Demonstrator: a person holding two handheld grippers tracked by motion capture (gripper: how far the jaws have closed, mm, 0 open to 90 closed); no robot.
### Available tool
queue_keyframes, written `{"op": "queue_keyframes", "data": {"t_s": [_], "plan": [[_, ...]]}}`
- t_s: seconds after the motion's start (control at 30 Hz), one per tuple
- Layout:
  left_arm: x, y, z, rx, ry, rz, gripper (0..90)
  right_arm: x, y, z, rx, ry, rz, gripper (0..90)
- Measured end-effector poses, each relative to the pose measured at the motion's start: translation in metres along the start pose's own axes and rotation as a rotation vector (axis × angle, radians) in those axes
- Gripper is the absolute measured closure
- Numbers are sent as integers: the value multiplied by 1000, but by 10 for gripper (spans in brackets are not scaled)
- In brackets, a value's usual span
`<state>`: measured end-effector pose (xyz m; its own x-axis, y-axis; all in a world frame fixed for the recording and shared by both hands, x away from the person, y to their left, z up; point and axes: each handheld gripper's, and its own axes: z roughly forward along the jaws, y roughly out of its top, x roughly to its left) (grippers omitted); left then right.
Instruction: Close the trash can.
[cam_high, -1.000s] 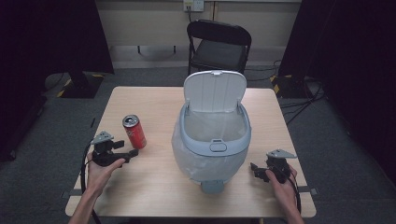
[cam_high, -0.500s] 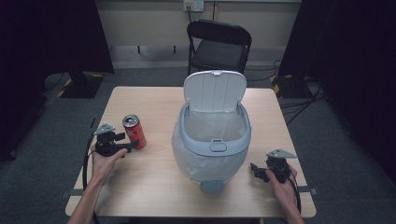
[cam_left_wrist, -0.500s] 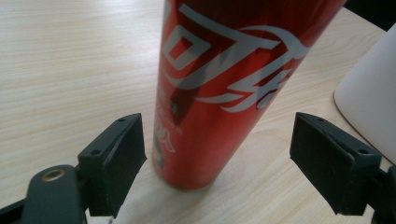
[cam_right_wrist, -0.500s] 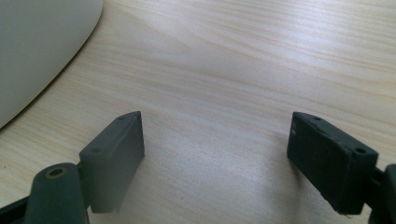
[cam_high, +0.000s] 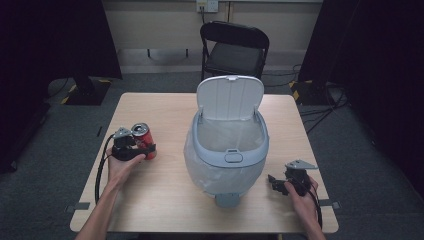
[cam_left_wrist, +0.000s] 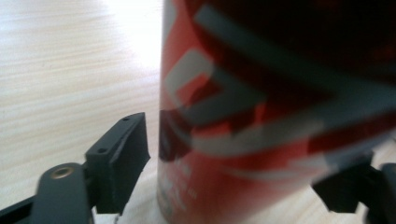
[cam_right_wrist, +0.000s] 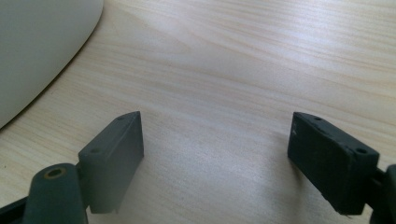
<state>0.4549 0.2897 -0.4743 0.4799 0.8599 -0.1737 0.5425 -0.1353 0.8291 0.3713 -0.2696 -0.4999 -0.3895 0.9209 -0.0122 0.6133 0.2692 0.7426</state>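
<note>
A red drink can (cam_high: 142, 137) stands upright on the left half of the wooden table (cam_high: 165, 200). My left gripper (cam_high: 145, 149) has its jaws on either side of the can's lower body. In the left gripper view the can (cam_left_wrist: 261, 116) looms close between the jaws, and a thin gap shows beside the left jaw, so the gripper (cam_left_wrist: 240, 154) is open around it. A pale blue pedal bin (cam_high: 230, 155) with its lid raised and a clear liner stands mid-table. My right gripper (cam_high: 274, 182) rests open near the front right edge, with bare wood between its jaws (cam_right_wrist: 217, 149).
The bin's curved wall (cam_right_wrist: 37, 46) lies to the left in the right gripper view. A black folding chair (cam_high: 235, 50) stands behind the table's far edge. Dark curtains hang on both sides, and cables run across the floor at the right.
My left gripper has moved forward and right to the can, and its jaws now straddle the can. The right gripper has stayed where it was.
</note>
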Motion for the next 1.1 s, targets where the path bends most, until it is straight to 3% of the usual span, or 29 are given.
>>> {"op": "queue_keyframes", "data": {"t_s": [0.13, 0.23, 0.37, 0.47, 0.87, 1.0, 1.1], "plan": [[-3, 0, 6, 14, 25, 28, 221, 0, 0, 0, 0, 0, 0, 173], [-1, -1, 8, 7, 29, 21, 258, 0, 0, 0, 0, 0, 1, 173], [-2, 0, 8, 15, 37, 57, 302, 0, 0, 0, 0, 0, 0, 172], [-3, 1, 5, 17, 32, 51, 318, 0, 0, 0, 0, 0, 0, 172], [-19, 8, -25, -55, -43, 31, 335, 0, 0, 0, 0, -1, 1, 173], [-22, 8, -34, -45, -52, 42, 336, 0, 0, 0, 0, -2, 1, 173], [-23, 9, -41, -66, -78, 10, 337, 0, 0, 0, 0, -2, 1, 173]]}}
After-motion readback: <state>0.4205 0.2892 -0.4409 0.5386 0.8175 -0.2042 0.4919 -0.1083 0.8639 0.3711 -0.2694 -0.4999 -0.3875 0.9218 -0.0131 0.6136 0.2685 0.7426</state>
